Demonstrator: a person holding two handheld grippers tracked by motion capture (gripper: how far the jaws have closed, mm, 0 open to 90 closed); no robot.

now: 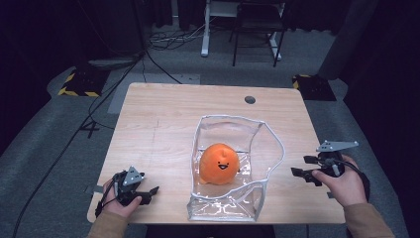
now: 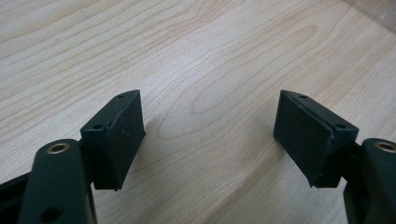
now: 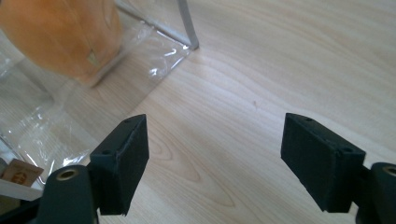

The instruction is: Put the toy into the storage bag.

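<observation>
Fingers [image 3: 122, 163] on my right gripper [image 1: 303, 166] stand wide apart with nothing between them, and my left gripper [image 1: 146, 193] is just as open and empty over bare wood at the near left corner. At mid-table sits the round orange plush toy with a smiling face [image 1: 219, 163], inside the clear plastic bag with white piping [image 1: 261, 191] on the pale wooden table [image 1: 158, 124]. I judge the bag's right wall is my next hold: come in low, pinch the piped edge only, and avoid dragging the bag. A small tan tag [image 3: 17, 172] shows at the bag's corner; its print is too blurred to read.
</observation>
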